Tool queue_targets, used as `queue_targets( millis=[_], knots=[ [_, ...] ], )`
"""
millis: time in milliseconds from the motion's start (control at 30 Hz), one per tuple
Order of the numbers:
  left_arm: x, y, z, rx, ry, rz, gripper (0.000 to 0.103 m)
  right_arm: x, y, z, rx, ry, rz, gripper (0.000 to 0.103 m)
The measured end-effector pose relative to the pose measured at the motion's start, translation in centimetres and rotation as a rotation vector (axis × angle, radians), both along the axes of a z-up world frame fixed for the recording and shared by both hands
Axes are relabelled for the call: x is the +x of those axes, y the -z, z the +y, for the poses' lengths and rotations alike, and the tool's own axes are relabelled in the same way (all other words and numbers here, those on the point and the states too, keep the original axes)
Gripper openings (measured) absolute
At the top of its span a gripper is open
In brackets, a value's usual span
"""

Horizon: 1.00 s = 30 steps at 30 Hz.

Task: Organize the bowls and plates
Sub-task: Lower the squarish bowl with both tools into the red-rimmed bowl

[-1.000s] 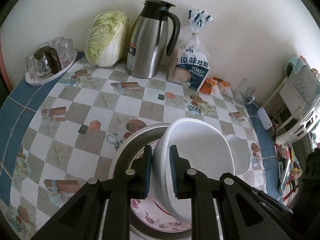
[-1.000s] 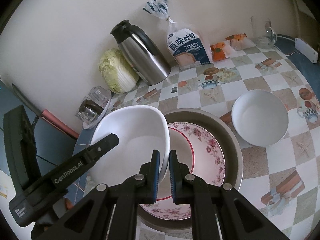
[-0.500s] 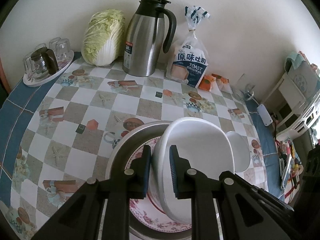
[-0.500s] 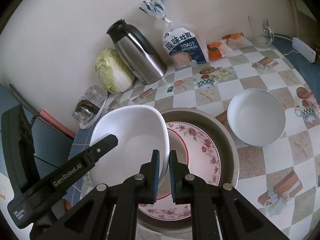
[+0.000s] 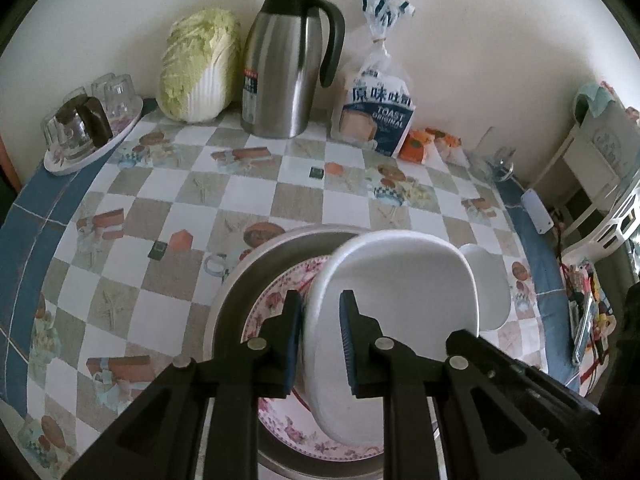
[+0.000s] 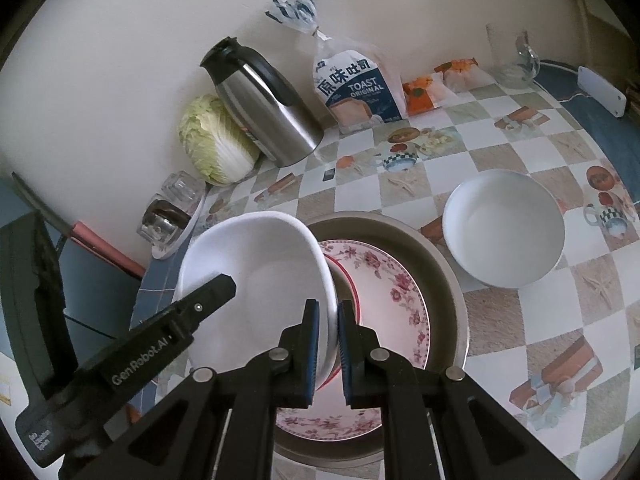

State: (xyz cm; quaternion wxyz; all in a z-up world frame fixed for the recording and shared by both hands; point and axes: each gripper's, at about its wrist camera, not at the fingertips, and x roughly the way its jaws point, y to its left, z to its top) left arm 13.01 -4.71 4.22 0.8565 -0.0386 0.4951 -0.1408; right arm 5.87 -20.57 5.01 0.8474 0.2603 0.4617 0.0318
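Note:
A white oval bowl [image 5: 400,280] [image 6: 260,264] hangs tilted over a floral plate [image 5: 280,292] [image 6: 392,292] that lies inside a round metal basin [image 5: 248,276] [image 6: 440,264]. My left gripper [image 5: 320,340] is shut on the bowl's near rim, one pad outside and one inside. My right gripper [image 6: 328,336] is shut on the opposite rim. In the right wrist view, one of the left gripper's fingers [image 6: 216,292] reaches over the bowl. A second white bowl [image 6: 504,228] [image 5: 488,280] stands on the tablecloth to the right of the basin.
Along the wall stand a steel jug [image 5: 288,68], a cabbage [image 5: 196,68], a bag of toast bread [image 5: 376,108] and orange packets [image 5: 416,144]. A tray of glasses [image 5: 80,128] sits at the far left. A glass mug [image 6: 512,56] is at the far right.
The left wrist view has tipped a little further down, and the things along the wall sit higher in it. The bowl stays held at both rims over the floral plate.

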Motion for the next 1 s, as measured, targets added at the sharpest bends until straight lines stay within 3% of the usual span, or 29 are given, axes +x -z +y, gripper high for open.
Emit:
queue_targets(
  millis=[467, 600, 700, 1000],
  knots=[
    [0.1, 1.0, -0.4, 0.033, 0.0, 0.026, 0.021, 0.2, 1.1, -0.1, 0.02, 0.001, 0.021, 0.013],
    [-0.2, 0.9, -1.5, 0.107, 0.018, 0.002, 0.021, 0.2, 1.1, -0.1, 0.022, 0.002, 0.022, 0.013],
    [-0.3, 0.9, -2.1, 0.154, 0.039, -0.012, 0.028, 0.2, 1.2, -0.2, 0.029, 0.002, 0.022, 0.013],
    [-0.3, 0.5, -1.7, 0.137, 0.042, -0.013, 0.03, 0.4, 1.5, -0.5, 0.051, 0.007, 0.021, 0.012]
  ],
)
